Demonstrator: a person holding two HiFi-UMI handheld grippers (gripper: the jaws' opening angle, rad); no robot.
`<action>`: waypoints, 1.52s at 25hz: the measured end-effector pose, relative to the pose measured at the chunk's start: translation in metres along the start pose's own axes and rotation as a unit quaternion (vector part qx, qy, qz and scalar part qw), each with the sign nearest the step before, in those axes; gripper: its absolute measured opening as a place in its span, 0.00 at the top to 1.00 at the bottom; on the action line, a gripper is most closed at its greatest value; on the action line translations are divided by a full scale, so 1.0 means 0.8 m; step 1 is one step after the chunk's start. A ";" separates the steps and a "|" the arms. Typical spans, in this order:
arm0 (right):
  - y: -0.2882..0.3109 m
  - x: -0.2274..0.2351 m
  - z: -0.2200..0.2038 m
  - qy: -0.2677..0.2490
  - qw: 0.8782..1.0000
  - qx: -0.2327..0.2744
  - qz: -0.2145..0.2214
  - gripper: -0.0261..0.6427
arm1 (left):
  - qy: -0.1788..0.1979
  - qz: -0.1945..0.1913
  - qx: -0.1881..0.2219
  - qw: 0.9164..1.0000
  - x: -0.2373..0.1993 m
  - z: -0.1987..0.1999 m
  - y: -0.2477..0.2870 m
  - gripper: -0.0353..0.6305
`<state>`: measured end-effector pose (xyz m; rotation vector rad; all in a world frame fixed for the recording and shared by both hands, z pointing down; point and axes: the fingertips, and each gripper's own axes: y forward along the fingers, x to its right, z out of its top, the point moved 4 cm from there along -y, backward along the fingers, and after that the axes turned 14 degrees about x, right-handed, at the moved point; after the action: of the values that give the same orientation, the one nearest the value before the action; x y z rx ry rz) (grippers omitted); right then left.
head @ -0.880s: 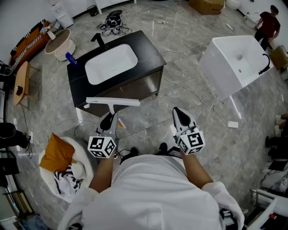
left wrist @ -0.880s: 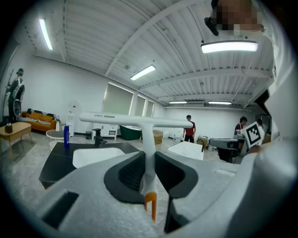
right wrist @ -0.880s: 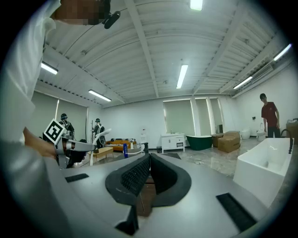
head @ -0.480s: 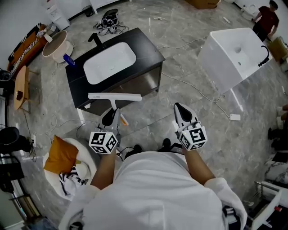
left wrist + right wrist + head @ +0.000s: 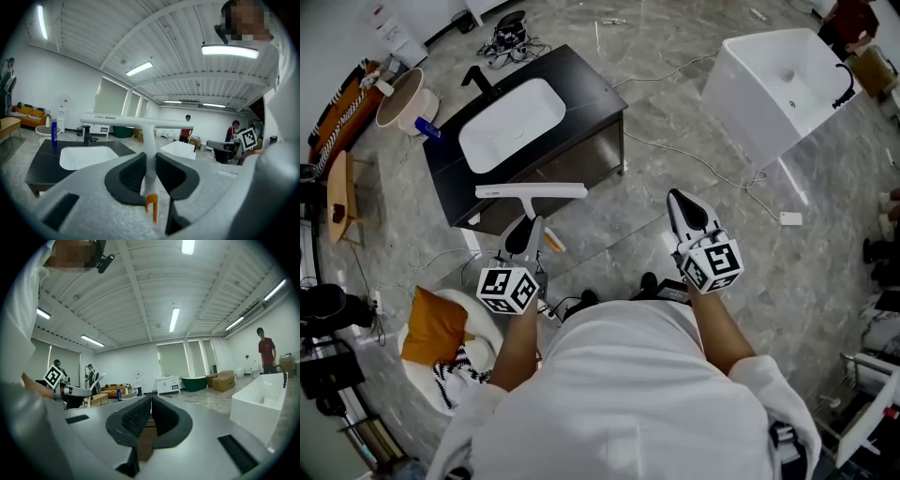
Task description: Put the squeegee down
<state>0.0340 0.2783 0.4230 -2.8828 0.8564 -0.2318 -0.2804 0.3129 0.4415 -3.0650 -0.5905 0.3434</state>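
Left tool (image 5: 150, 176) clamped on the squeegee (image 5: 149, 140) handle, blade crosswise just past the tips, held in the air. Right tool (image 5: 149, 420) pressed together on nothing, off to the side. Worktop (image 5: 591, 89) with basin (image 5: 511, 117) lies beyond the blade. Risks: thin handle and wide blade, so it may swivel in the grip. Let go short of the worktop, it drops to the floor; set too far in, it could slide into the basin.

The left gripper (image 5: 150, 171) was seen clamped on the white handle of the squeegee (image 5: 149, 136), whose blade was held level across the middle of the frame. An orange tip was shown at the handle's lower end. At lower left, a black tabletop (image 5: 40, 164) with a white basin (image 5: 84, 157) was seen. Behind it stood a black faucet (image 5: 86, 134), with a blue bottle (image 5: 54, 132) further left.
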 end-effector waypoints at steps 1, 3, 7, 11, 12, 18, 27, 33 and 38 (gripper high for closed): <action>-0.001 0.004 0.000 0.000 1.000 0.000 0.001 0.94 | 0.000 -0.001 0.002 1.000 0.001 0.000 0.004 0.83; -0.002 0.011 -0.004 0.004 1.000 -0.002 0.004 0.94 | -0.002 -0.001 0.001 1.000 0.003 -0.005 0.010 0.83; -0.011 0.019 -0.014 0.019 1.000 -0.008 0.012 0.94 | -0.007 0.008 -0.010 1.000 0.008 -0.016 0.013 0.83; -0.017 0.043 -0.001 0.018 1.000 -0.007 0.020 0.94 | -0.006 0.009 -0.007 1.000 0.026 -0.013 0.036 0.83; -0.020 0.050 0.003 0.018 1.000 -0.007 0.020 0.94 | -0.007 0.008 -0.005 1.000 0.032 -0.012 0.042 0.83; -0.037 0.089 0.007 0.017 0.999 -0.010 0.025 0.94 | -0.004 0.002 0.004 1.000 0.069 -0.016 0.073 0.83; -0.070 0.148 0.022 0.026 0.999 0.012 0.031 0.94 | 0.005 0.021 0.015 1.000 0.121 -0.023 0.094 0.83; -0.073 0.155 0.006 0.043 0.998 0.004 0.050 0.94 | -0.005 0.044 0.001 0.999 0.137 -0.034 0.078 0.83; -0.064 0.158 -0.011 0.058 0.997 -0.001 0.048 0.94 | -0.006 0.049 -0.013 0.999 0.128 -0.044 0.080 0.83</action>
<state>0.1643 0.2510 0.4543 -2.8439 1.0137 -0.3923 -0.1568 0.2925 0.4512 -3.1266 -0.4490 0.3570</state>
